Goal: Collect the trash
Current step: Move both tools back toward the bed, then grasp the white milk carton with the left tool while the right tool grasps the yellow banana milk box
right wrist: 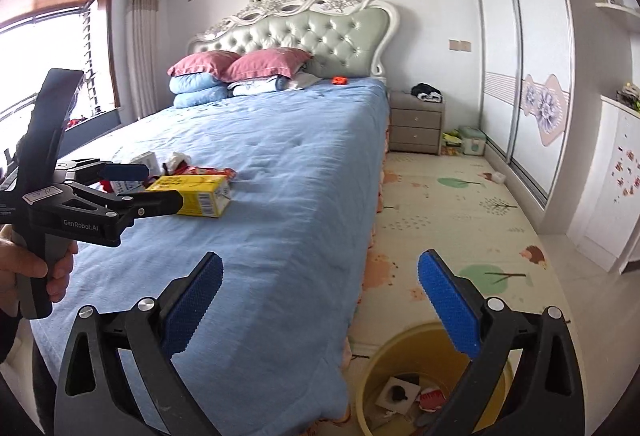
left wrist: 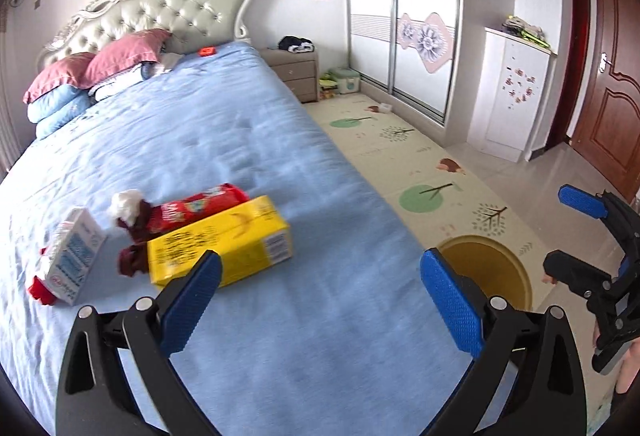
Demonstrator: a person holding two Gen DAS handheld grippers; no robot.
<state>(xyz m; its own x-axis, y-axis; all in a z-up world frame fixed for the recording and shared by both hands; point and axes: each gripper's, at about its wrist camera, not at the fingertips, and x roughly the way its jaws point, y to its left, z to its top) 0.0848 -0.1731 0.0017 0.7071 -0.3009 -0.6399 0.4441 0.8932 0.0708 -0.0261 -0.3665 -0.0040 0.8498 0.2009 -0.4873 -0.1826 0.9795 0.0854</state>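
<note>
my left gripper [left wrist: 320, 296] gapes wide and empty over the bed [left wrist: 240, 139]. the yellow box [left wrist: 224, 240] lies at eleven o'clock, nearest it, long axis toward two. my right gripper [right wrist: 320, 296], also wide, hovers above the bin [right wrist: 372, 368].

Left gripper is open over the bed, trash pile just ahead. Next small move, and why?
Probably ease the left gripper forward and slightly left until its jaws straddle the yellow carton, then close. The jaws stand wide open and empty, and the carton is the nearest piece, lying flat on the blue bedspread in front of the red packet and the white carton. The yellow bin waits beside the bed.
</note>
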